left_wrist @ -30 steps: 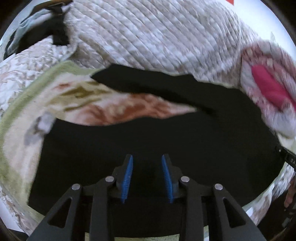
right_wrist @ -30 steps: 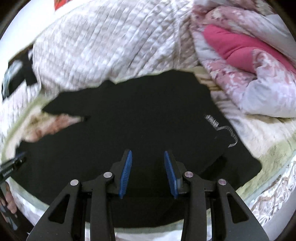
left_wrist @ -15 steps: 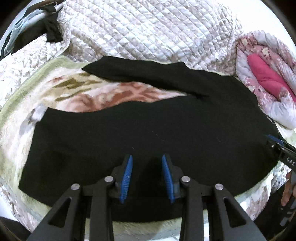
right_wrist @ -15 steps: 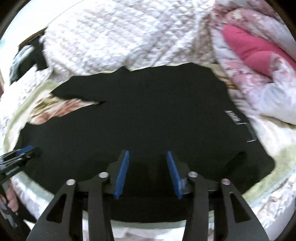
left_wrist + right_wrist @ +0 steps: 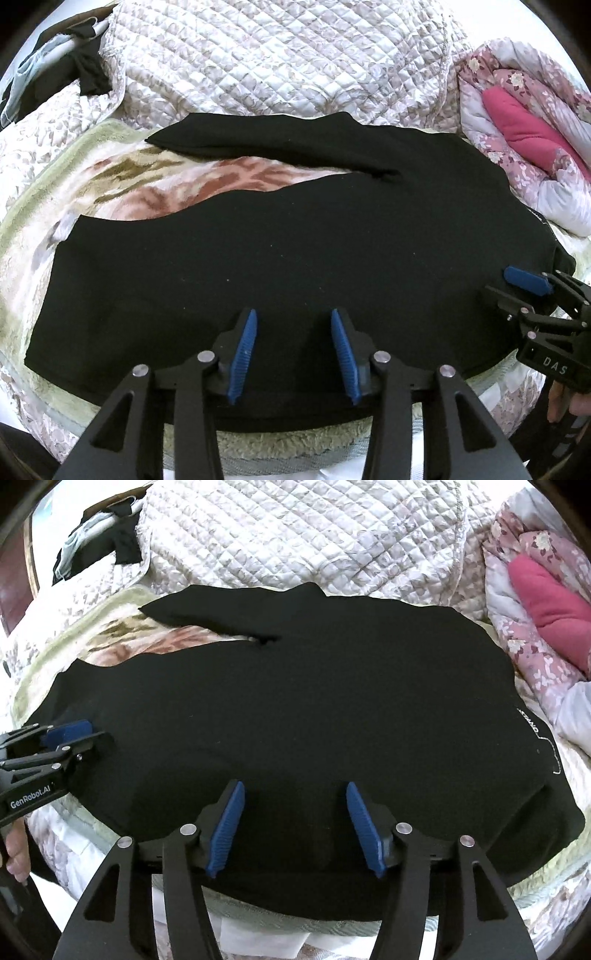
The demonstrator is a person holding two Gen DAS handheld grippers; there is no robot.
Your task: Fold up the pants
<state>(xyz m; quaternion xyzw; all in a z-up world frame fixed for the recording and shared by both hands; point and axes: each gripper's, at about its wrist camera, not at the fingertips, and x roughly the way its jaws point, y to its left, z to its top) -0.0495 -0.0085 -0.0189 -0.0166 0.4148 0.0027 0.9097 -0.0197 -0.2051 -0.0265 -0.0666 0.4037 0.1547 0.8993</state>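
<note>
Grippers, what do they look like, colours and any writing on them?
Both are black linkage frames with silver rivets and ribbed blue finger pads. The left gripper carries white "GenRobot.AI" lettering, read in the right wrist view; the right gripper shows "DAS" in the left wrist view. A bare hand grips its handle.

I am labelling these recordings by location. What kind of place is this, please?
Most likely a bedroom, with the work done on a bed. The black pants lie spread on a fleecy blanket, with a quilted bedspread behind and a rolled pink floral comforter to one side.
</note>
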